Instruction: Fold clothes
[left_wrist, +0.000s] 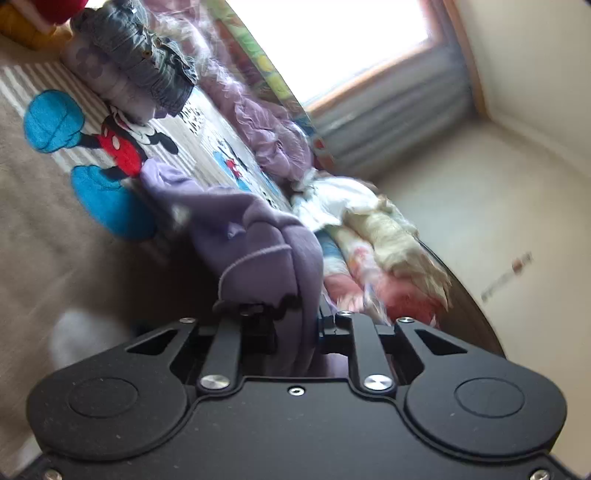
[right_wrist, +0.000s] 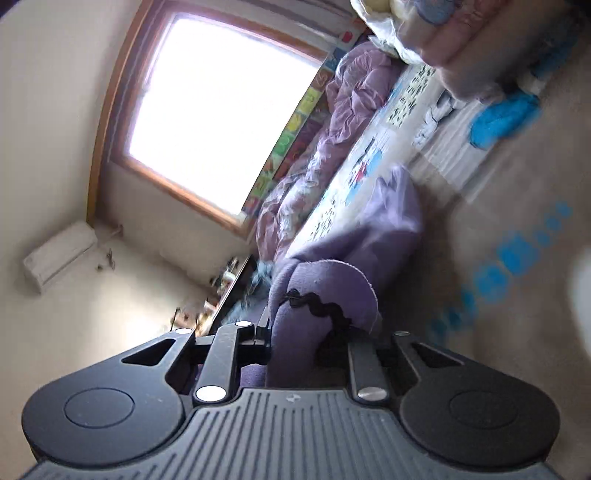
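Both hand-held grippers, left (left_wrist: 291, 314) and right (right_wrist: 306, 332), clamp a purple garment (left_wrist: 258, 240) lifted above the bed (left_wrist: 44, 229), its length trailing forward from both toward the window (right_wrist: 221, 110).

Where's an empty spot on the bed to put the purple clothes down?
Bare tan blanket lies beside the Mickey Mouse print, in front of the purple garment. It is crowded along the window side: lilac bedding, a folded stack, a crumpled pile.
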